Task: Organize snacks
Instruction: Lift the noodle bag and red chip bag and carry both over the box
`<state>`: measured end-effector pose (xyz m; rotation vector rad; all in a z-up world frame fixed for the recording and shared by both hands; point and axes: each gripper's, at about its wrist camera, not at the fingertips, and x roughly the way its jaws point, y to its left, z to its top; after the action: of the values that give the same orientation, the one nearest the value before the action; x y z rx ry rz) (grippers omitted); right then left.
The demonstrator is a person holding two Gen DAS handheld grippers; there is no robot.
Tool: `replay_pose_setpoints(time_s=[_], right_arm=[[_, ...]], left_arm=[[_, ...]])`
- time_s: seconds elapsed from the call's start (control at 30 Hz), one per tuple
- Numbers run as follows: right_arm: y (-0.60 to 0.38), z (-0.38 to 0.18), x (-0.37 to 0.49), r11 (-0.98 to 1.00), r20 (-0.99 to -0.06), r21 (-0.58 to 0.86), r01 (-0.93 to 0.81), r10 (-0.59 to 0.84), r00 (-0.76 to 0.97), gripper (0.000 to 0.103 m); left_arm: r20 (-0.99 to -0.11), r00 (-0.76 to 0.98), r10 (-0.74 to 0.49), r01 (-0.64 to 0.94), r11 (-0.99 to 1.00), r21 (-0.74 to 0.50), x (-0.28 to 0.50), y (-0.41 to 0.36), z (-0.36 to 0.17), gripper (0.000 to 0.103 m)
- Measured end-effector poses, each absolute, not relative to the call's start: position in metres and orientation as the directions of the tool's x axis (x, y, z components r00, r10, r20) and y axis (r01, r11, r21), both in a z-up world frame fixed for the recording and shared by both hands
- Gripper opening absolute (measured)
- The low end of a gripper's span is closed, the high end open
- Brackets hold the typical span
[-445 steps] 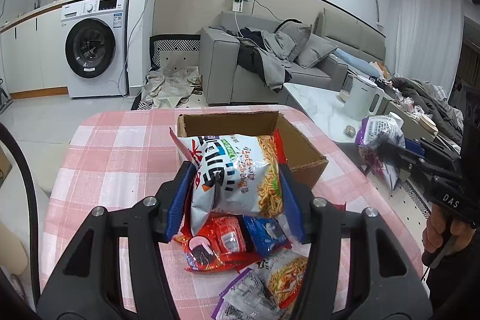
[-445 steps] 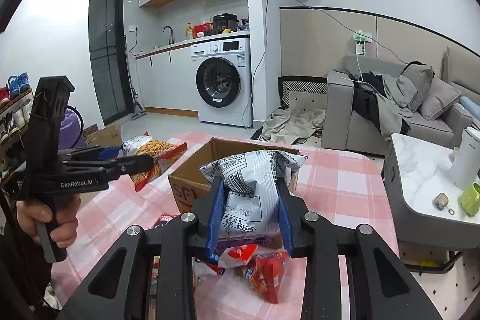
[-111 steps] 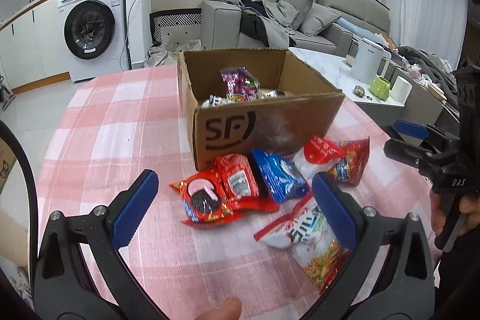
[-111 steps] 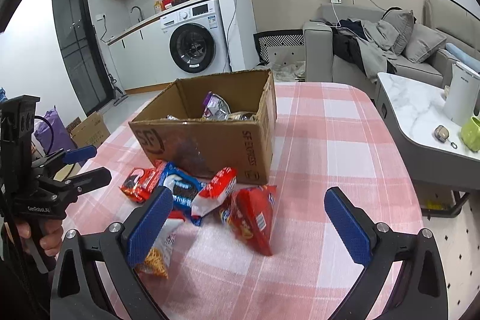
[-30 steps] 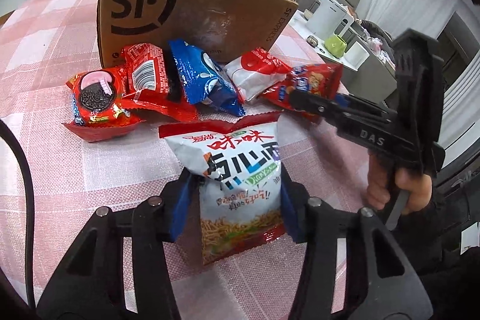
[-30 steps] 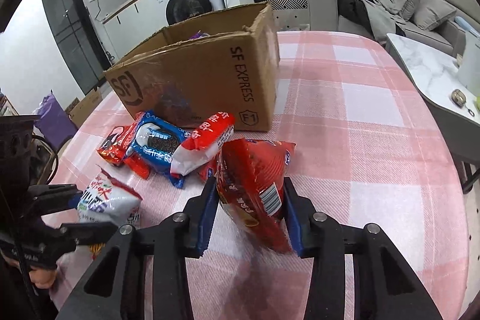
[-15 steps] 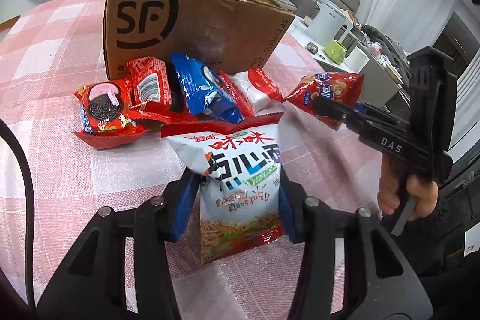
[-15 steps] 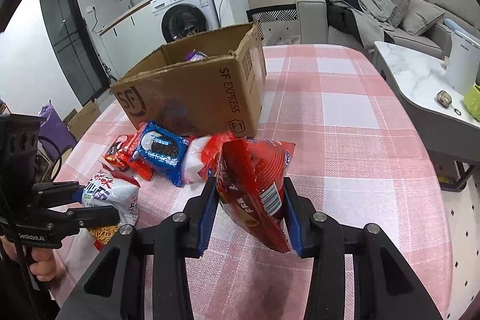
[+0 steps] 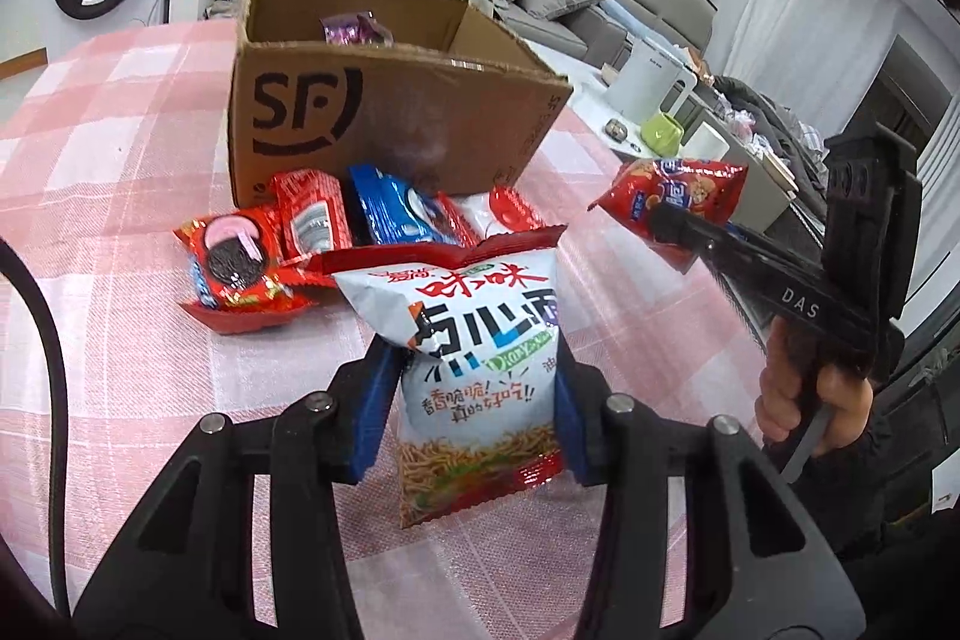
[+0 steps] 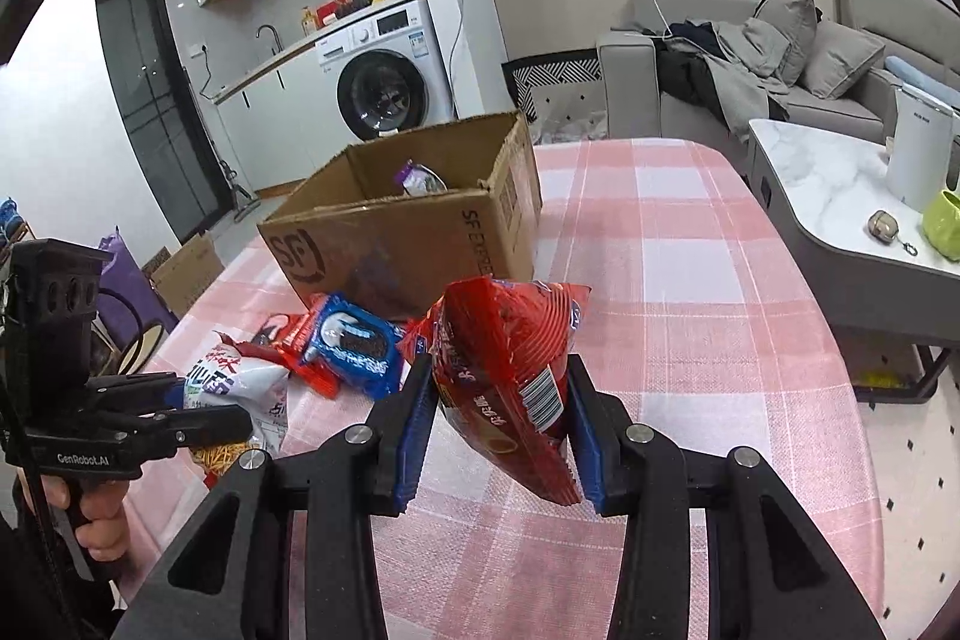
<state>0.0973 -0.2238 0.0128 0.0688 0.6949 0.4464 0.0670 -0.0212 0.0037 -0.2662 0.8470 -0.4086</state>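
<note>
On the pink checked tabletop (image 10: 678, 244) the cardboard box (image 9: 384, 118) stands open. The left gripper (image 9: 474, 400) clamps a white noodle-snack bag (image 9: 480, 352), the right gripper (image 10: 501, 424) a red snack bag (image 10: 510, 370), both lifted off the cloth. Cookie packs (image 9: 312, 232) lie against the box's near wall.

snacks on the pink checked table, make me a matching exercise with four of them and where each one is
Things:
1. white noodle-snack bag
2. red snack bag
3. blue Oreo pack
4. purple packet

Places:
A. inside the cardboard box
B. lying on the table in front of the box
C. clamped in the left gripper
D. clamped in the right gripper

Pairs: 1-C, 2-D, 3-B, 4-A
</note>
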Motion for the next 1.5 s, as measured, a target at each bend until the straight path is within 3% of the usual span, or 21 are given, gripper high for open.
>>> replay_pose_setpoints(time_s=[0.97,1.5], right_arm=[[-0.179,0.081,0.121,0.873,-0.519,0.169,-0.457,0.473,0.712,0.041],[-0.153,0.094,0.160,0.864,-0.536,0.169,-0.474,0.484,0.692,0.041]], left_arm=[[-0.568,0.765,-0.304,0.151,0.942,-0.300,0.109,0.052,0.105,0.043],[-0.587,0.767,-0.258,0.112,0.955,-0.273,0.177,0.042,0.121,0.043]])
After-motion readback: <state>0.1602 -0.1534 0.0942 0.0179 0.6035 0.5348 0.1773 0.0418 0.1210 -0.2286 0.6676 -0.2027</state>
